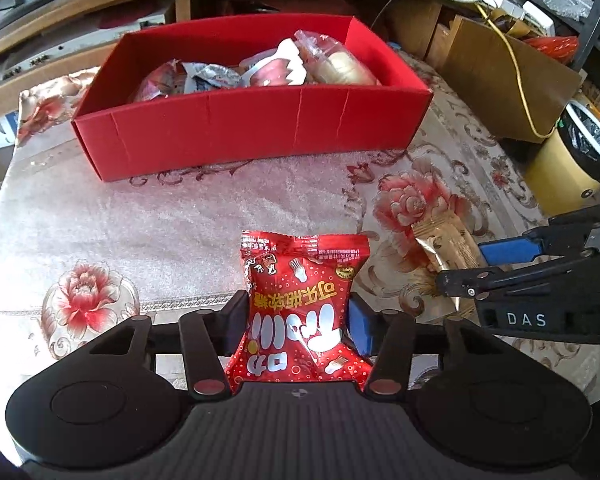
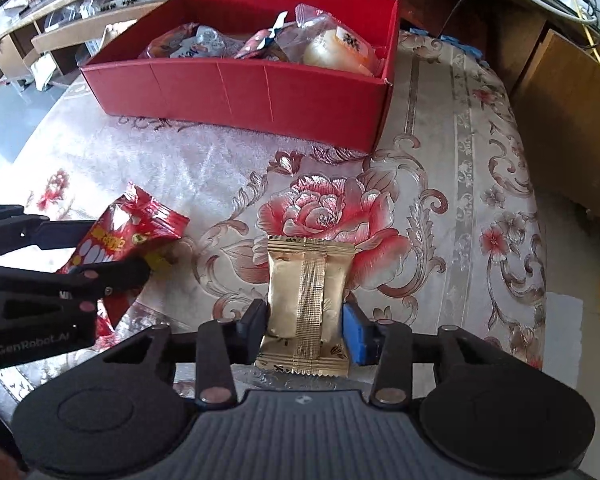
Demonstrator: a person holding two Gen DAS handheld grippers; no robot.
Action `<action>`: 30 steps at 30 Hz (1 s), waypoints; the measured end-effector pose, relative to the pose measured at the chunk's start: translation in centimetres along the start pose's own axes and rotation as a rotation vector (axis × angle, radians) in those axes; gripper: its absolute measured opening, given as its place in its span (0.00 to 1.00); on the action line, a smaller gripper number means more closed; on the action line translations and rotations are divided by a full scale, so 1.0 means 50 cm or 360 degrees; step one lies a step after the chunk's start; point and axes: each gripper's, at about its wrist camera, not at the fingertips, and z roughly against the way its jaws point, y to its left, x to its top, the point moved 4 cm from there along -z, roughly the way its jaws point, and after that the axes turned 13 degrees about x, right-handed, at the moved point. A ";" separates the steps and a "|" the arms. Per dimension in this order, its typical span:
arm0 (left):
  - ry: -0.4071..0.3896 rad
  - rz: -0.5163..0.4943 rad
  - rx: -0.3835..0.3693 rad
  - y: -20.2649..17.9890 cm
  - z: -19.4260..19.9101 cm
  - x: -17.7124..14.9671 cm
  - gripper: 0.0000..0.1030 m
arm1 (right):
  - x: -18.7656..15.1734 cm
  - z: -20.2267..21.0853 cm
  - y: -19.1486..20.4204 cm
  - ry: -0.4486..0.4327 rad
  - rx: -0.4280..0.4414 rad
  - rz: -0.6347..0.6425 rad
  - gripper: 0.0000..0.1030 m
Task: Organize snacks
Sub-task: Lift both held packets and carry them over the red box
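Red box (image 1: 256, 136) beyond bare cloth (image 1: 140, 224)

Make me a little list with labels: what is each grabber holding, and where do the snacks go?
left gripper: shut on the red snack packet
right gripper: shut on the gold snack packet
red box: open, on the flowered tablecloth, behind both packets
in the box: several wrapped snacks
loose snacks on cloth: none seen

Black left tool (image 1: 298, 316) with one blue pad, silver rivets
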 end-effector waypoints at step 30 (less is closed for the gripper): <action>-0.0118 0.0022 0.0007 -0.003 0.036 0.038 0.57 | 0.043 0.046 0.028 -0.0174 0.0065 0.0000 0.42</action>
